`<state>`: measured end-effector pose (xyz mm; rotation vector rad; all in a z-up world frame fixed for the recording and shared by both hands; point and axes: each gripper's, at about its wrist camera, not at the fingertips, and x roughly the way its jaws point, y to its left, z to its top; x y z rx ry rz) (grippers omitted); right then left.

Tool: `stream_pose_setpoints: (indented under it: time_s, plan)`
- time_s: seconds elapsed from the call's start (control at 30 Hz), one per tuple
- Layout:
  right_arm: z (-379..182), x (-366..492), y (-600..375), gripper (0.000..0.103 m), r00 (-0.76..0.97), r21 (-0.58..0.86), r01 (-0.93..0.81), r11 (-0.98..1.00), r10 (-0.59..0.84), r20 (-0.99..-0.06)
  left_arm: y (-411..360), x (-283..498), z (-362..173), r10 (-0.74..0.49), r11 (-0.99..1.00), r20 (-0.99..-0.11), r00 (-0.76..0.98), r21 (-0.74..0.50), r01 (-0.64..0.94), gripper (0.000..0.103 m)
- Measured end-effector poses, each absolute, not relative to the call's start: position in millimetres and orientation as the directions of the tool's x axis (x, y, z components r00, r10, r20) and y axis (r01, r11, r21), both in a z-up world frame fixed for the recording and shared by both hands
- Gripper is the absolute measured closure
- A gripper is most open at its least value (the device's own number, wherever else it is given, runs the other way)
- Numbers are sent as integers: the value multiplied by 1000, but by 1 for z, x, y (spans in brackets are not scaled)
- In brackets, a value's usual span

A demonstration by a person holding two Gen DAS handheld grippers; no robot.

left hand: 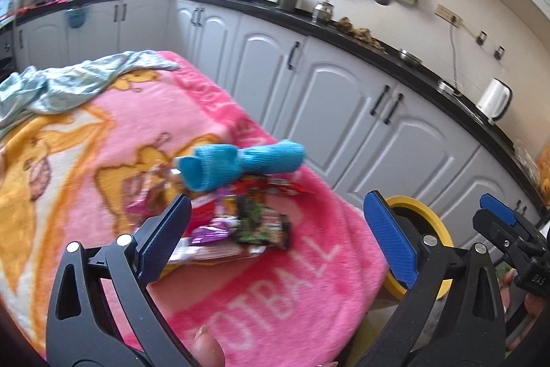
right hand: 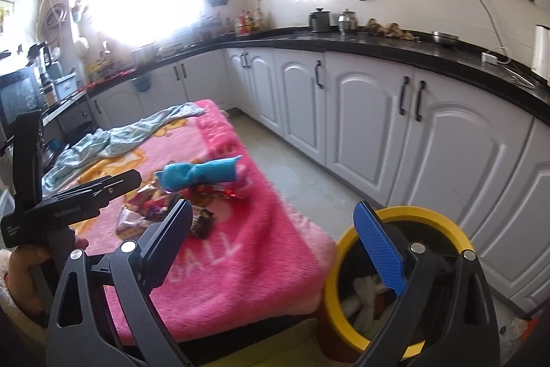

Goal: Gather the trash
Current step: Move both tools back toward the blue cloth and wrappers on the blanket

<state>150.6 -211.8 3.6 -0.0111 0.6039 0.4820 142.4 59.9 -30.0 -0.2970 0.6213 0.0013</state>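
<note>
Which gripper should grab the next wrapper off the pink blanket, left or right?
Left, I'd say. The left gripper is open and aimed at the wrapper pile, which lies just beyond its fingertips. The right gripper, also open and empty, sits nearer the yellow bin, with the pile off to its left.

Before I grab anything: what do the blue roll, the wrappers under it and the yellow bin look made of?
Blue roll: soft crinkled fabric, likely crepe bandage, matte.
Wrappers: thin glossy foil or plastic film, with shiny creases.
Yellow bin: smooth rigid plastic by its look, with a dark liner inside.
</note>
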Motion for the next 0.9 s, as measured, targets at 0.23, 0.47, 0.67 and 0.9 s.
stream_pose_setpoints:
  time_s: [0.23, 0.47, 0.67, 0.9]
  plan:
    - [4, 156, -174, 11, 680, 135, -493, 860, 477, -556, 98, 126, -37, -36, 947, -586, 809, -279, -159, 11]
    - [3, 169, -138, 11, 653, 143, -527, 838, 507, -563, 131, 117, -53, -9, 925, -615, 788, -304, -227, 11]
    - [-7, 183, -117, 11, 644, 139, -529, 837, 502, -577, 151, 115, -77, -37, 902, -664, 747, -344, -261, 11]
    - [-22, 205, -100, 11, 636, 132, -517, 846, 482, -603, 163, 120, -108, -134, 861, -684, 717, -439, -258, 11]
